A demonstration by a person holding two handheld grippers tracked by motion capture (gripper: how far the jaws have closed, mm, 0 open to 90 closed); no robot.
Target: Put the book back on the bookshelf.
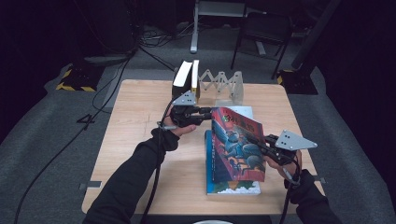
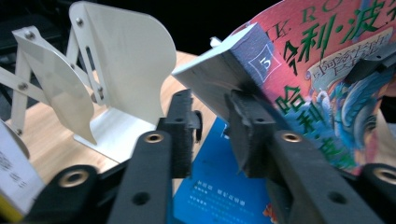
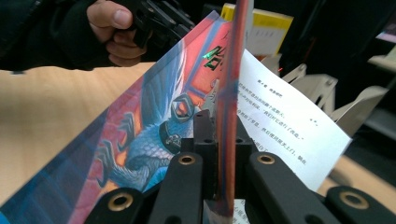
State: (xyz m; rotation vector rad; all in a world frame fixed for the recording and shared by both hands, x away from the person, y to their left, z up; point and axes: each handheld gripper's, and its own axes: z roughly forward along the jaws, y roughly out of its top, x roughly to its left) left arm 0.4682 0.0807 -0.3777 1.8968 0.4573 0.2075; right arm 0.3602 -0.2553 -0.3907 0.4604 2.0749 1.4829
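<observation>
A paperback with a red and blue illustrated cover is tilted up over the middle of the table, its front cover lifted away from the pages. My right gripper is shut on that cover's edge; in the right gripper view the thin cover runs edge-on between the jaws, and a printed page hangs to the right. My left gripper is at the book's upper left corner. In the left gripper view the page block and spine lie at the fingertips; one pad touches the spine and a gap shows beside the other.
A blue book lies flat under the tilted one, also seen below the left jaws. A white folding bookend rack stands at the table's back edge, with two upright books at its left. A chair and cables are behind the table.
</observation>
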